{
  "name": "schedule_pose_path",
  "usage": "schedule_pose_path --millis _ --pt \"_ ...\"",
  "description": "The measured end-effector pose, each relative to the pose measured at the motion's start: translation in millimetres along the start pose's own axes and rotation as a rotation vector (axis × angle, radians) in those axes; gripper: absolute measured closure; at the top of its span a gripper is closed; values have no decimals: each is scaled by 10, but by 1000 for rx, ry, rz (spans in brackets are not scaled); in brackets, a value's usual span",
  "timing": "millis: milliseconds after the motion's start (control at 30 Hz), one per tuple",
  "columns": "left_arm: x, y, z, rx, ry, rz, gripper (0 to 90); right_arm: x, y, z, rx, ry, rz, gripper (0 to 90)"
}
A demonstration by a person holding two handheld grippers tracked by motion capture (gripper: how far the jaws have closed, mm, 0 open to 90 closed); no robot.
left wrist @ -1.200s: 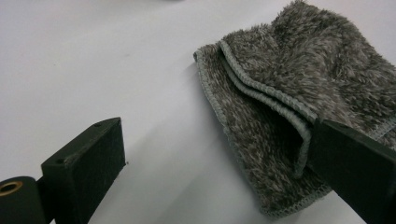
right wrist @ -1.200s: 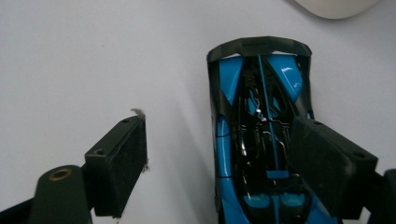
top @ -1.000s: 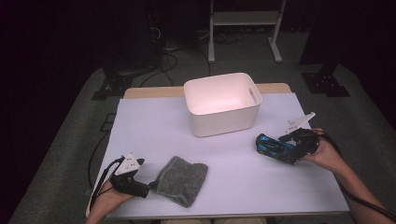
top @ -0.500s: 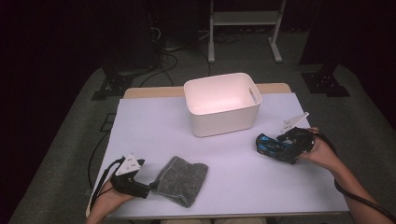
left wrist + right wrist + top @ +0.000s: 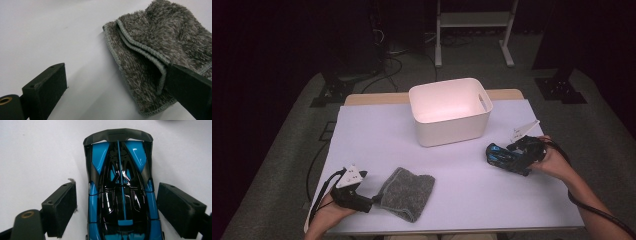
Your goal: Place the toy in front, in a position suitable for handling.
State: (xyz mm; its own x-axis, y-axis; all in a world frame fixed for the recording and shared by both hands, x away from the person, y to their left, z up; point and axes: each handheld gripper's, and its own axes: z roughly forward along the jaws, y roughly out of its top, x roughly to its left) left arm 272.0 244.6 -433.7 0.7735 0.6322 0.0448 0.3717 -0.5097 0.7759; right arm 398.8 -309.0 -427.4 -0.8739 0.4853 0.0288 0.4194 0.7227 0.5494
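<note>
A blue and black toy car (image 5: pixel 498 155) lies on the white table (image 5: pixel 377 140) at the right. In the right gripper view the car (image 5: pixel 120 170) sits between the jaws, its rear wing pointing away. My right gripper (image 5: pixel 120 210) is open, with a thin gap on each side of the car; in the high view this gripper (image 5: pixel 511 160) straddles the car's near end. A folded grey fluffy cloth (image 5: pixel 407 192) lies at the front left. My left gripper (image 5: pixel 373 202) is open at the cloth's left edge. In the left gripper view the right jaw overlaps the cloth's (image 5: pixel 155 50) hem and the left jaw stands over bare table.
A white plastic bin (image 5: pixel 452 131) with handle cutouts stands at the back middle of the table. Beyond the table are a dark floor, cables and stand legs (image 5: pixel 472 30). A cable (image 5: pixel 319 190) trails off the table's left front corner.
My right gripper has slid a little to the left along the car. The left gripper and the cloth have hardly moved.
</note>
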Motion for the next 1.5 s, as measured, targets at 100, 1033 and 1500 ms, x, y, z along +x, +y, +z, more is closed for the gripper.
schedule_pose_path --millis 100,1033,1500 --pt "-1 0 -1 3 -1 1 37 -3 -9 35 7 -1 -2 156" --pt "-9 1 -6 -2 -6 3 37 -15 -84 151 30 -1 -39 169" --pt "-15 5 -2 -1 -6 5 37 -27 -47 132 53 -14 -41 245"
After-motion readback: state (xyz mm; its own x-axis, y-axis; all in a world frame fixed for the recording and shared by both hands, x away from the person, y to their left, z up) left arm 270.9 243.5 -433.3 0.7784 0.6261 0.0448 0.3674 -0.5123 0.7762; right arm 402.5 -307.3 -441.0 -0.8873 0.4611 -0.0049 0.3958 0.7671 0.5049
